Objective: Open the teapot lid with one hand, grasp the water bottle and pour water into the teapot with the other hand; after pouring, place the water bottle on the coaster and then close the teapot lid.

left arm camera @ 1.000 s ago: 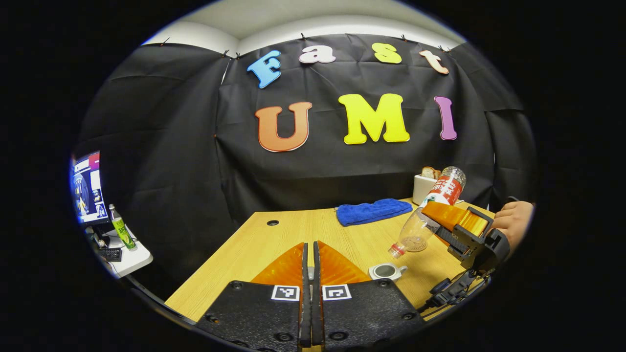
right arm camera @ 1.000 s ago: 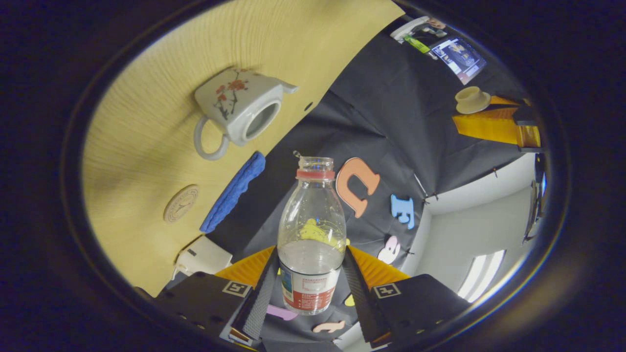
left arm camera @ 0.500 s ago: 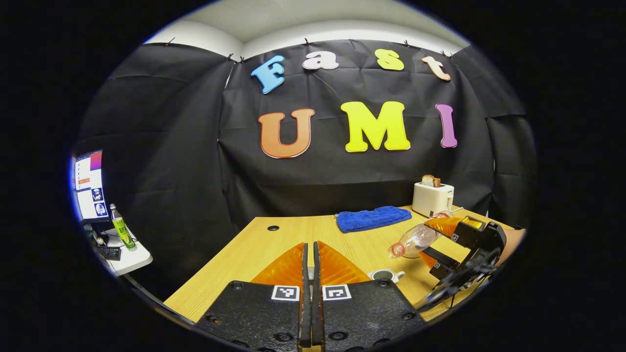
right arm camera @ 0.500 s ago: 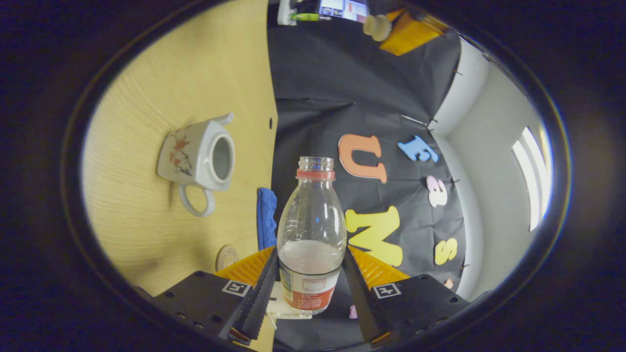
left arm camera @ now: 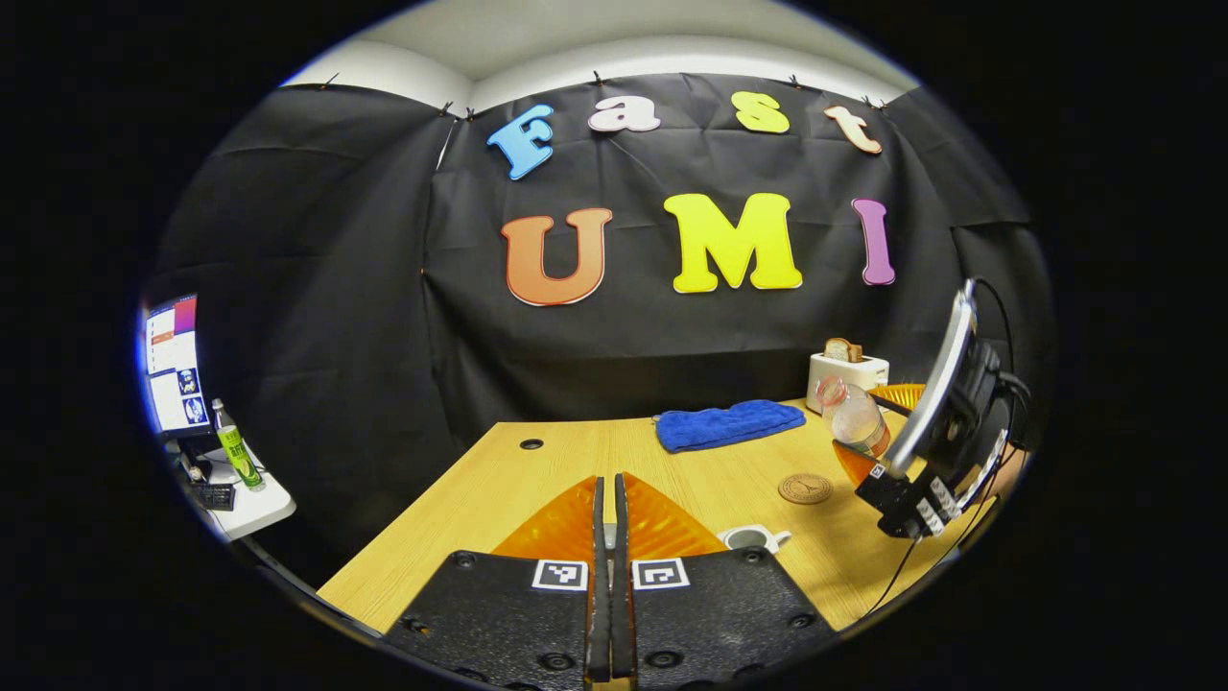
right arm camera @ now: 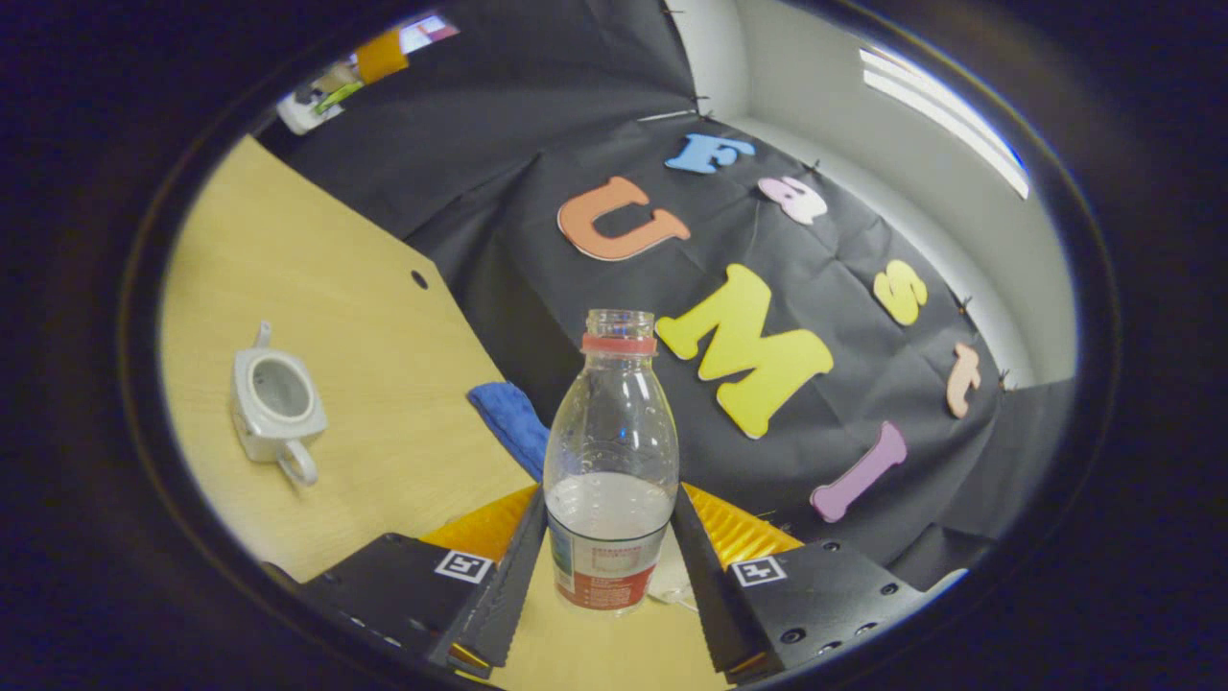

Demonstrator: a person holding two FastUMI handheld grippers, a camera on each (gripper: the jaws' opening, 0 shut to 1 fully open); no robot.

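R gripper (right arm camera: 609,566) pinches the water bottle (right arm camera: 611,461), approx a third full, no cap. Teapot (right arm camera: 276,403) sits open, contents unclear. L gripper (left arm camera: 604,537) fingers pressed together.

No legible text or labels.

I saw the towel (left arm camera: 729,425) near the table's (left arm camera: 576,456) far edge. The toaster (left arm camera: 844,372) stood at its far right corner, the coaster (left arm camera: 804,488) before them.

1. The clear glossy plastic water bottle (right arm camera: 611,451) carries a paper-like red-and-white label.
2. The white glazed ceramic teapot (right arm camera: 276,404) shines smoothly.
3. The light wood-grain table (left arm camera: 566,461) looks matt.
4. The blue towel (left arm camera: 729,424) looks like fluffy cloth.
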